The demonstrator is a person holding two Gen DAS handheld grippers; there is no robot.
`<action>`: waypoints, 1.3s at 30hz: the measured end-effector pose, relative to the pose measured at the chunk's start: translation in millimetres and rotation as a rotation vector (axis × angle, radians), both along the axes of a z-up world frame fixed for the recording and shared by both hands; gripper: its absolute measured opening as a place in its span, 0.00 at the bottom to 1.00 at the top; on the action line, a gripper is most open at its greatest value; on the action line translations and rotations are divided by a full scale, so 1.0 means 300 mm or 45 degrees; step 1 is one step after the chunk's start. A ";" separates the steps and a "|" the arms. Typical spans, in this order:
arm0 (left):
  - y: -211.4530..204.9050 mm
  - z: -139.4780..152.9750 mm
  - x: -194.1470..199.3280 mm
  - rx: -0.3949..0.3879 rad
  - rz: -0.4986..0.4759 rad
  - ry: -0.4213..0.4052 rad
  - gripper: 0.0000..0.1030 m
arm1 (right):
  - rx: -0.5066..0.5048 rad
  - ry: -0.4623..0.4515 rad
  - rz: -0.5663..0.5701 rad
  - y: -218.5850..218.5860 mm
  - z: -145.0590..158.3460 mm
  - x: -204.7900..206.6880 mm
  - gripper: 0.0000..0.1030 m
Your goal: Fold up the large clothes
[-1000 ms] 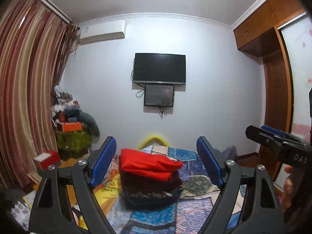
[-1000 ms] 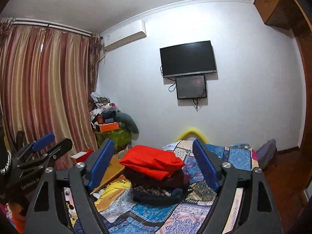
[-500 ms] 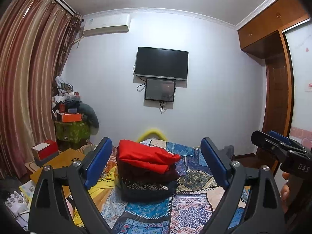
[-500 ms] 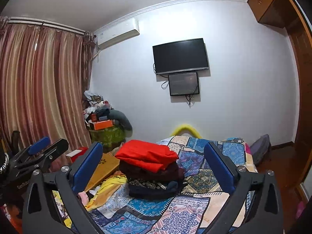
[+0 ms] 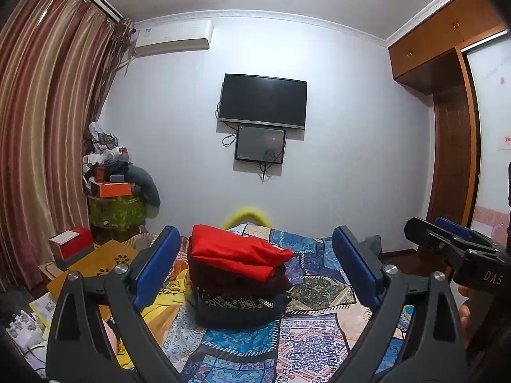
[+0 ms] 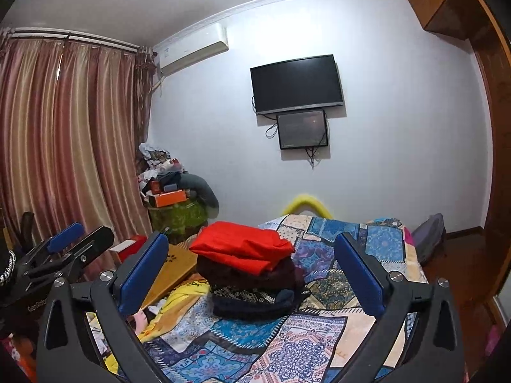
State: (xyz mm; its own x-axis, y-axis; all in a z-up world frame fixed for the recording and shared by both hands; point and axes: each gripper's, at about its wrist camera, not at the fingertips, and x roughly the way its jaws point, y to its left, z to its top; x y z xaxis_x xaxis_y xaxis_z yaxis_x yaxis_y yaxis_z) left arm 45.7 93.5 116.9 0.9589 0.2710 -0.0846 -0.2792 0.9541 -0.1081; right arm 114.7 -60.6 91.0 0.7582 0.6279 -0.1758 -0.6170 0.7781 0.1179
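Observation:
A stack of folded clothes [image 5: 236, 287] sits on the patchwork bedspread [image 5: 313, 344]: a red garment [image 5: 236, 252] on top, a dark maroon one under it, dark patterned pieces at the bottom. My left gripper [image 5: 254, 236] hovers short of the stack, pointing level; its jaws are opening and nothing is between them. My right gripper [image 6: 251, 239] is held beside it, open wide and empty, also short of the stack [image 6: 252, 281]. Each gripper shows at the edge of the other's view: the right gripper [image 5: 447, 242] and the left gripper [image 6: 70, 239].
A yellow cloth [image 5: 159, 306] lies crumpled at the bed's left edge beside a wooden board [image 5: 105, 258] and a red-and-white box [image 5: 72, 245]. A cluttered green-covered stand [image 5: 115, 210] fills the corner by the curtains. A backpack [image 6: 429, 236] leans at the right.
Both grippers' jaws have spread wider apart. The stack of clothes has not moved.

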 end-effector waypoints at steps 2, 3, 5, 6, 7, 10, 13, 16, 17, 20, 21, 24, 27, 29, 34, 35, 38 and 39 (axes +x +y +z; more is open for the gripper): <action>-0.004 -0.002 0.003 0.007 0.002 0.004 0.94 | -0.008 0.001 -0.007 0.002 -0.008 -0.002 1.00; -0.006 -0.002 0.007 0.007 0.000 0.006 0.94 | -0.011 0.004 -0.008 0.001 -0.006 -0.002 1.00; -0.008 -0.003 0.012 0.007 -0.003 0.009 0.94 | -0.011 0.010 -0.007 0.001 -0.010 -0.001 1.00; -0.009 -0.004 0.012 0.007 -0.002 0.010 0.94 | -0.011 0.012 -0.006 -0.001 -0.008 -0.002 1.00; -0.010 -0.004 0.013 0.007 0.000 0.011 0.95 | -0.012 0.013 -0.006 -0.003 -0.007 -0.002 1.00; -0.011 -0.005 0.017 0.007 0.006 0.014 0.97 | -0.012 0.016 -0.005 -0.003 -0.007 -0.002 1.00; -0.011 -0.006 0.019 0.007 0.007 0.016 0.97 | -0.011 0.021 -0.007 -0.005 -0.006 -0.001 1.00; -0.012 -0.006 0.021 0.007 0.011 0.017 0.97 | -0.011 0.026 -0.008 -0.007 -0.006 0.002 1.00; -0.013 -0.007 0.022 0.007 0.012 0.018 0.97 | -0.011 0.027 -0.008 -0.006 -0.006 0.003 1.00; -0.016 -0.010 0.021 0.006 0.015 0.018 0.97 | -0.012 0.027 -0.007 -0.008 -0.006 0.004 1.00; -0.016 -0.010 0.021 0.006 0.019 0.017 0.97 | -0.013 0.028 -0.008 -0.008 -0.006 0.004 1.00; -0.014 -0.013 0.020 0.003 0.025 0.019 0.97 | -0.015 0.029 -0.008 -0.007 -0.007 0.003 1.00; -0.011 -0.015 0.025 -0.001 0.026 0.022 0.97 | -0.018 0.032 -0.009 -0.007 -0.008 0.005 1.00; -0.011 -0.015 0.027 -0.003 0.027 0.023 0.97 | -0.021 0.032 -0.011 -0.007 -0.008 0.006 1.00; -0.010 -0.019 0.027 -0.009 0.025 0.025 0.97 | -0.027 0.035 -0.015 -0.006 -0.010 0.008 1.00; -0.009 -0.020 0.028 -0.012 0.021 0.026 0.97 | -0.029 0.036 -0.015 -0.005 -0.010 0.009 1.00; -0.002 -0.022 0.028 -0.037 0.012 0.026 0.97 | -0.031 0.038 -0.016 -0.005 -0.011 0.013 1.00; 0.003 -0.023 0.024 -0.043 0.010 0.027 0.97 | -0.031 0.038 -0.017 -0.005 -0.010 0.013 1.00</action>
